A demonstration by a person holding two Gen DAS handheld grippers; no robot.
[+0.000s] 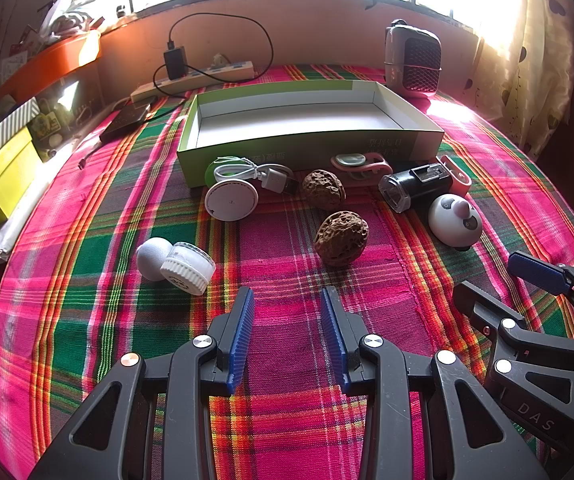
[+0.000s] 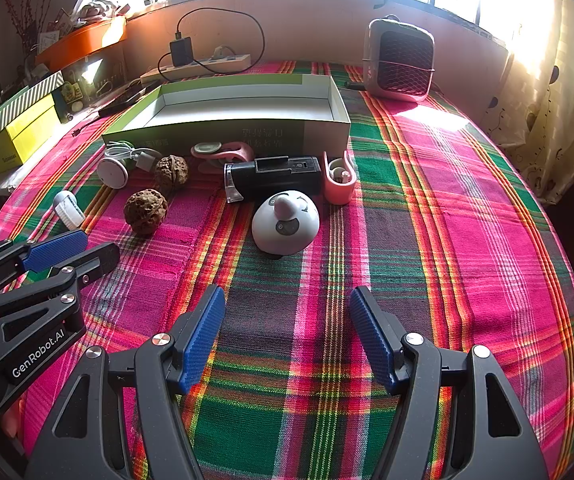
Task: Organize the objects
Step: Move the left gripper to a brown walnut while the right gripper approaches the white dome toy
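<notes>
While we are hovering both tools over the plaid cloth [image 1: 287,420], our left gripper [image 1: 288,298] and right gripper [image 2: 287,300] are standing open with nothing between their pads. We are seeing two walnuts [image 1: 341,238], a panda gadget [image 2: 285,222], a black device [image 2: 273,176] and a white jar [image 1: 187,267] lying loose just in front of the empty green box [image 1: 307,146].

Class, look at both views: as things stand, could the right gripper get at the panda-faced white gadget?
Probably yes: the right gripper is open and empty, and only bare tablecloth lies between it and the panda-faced gadget.
</notes>
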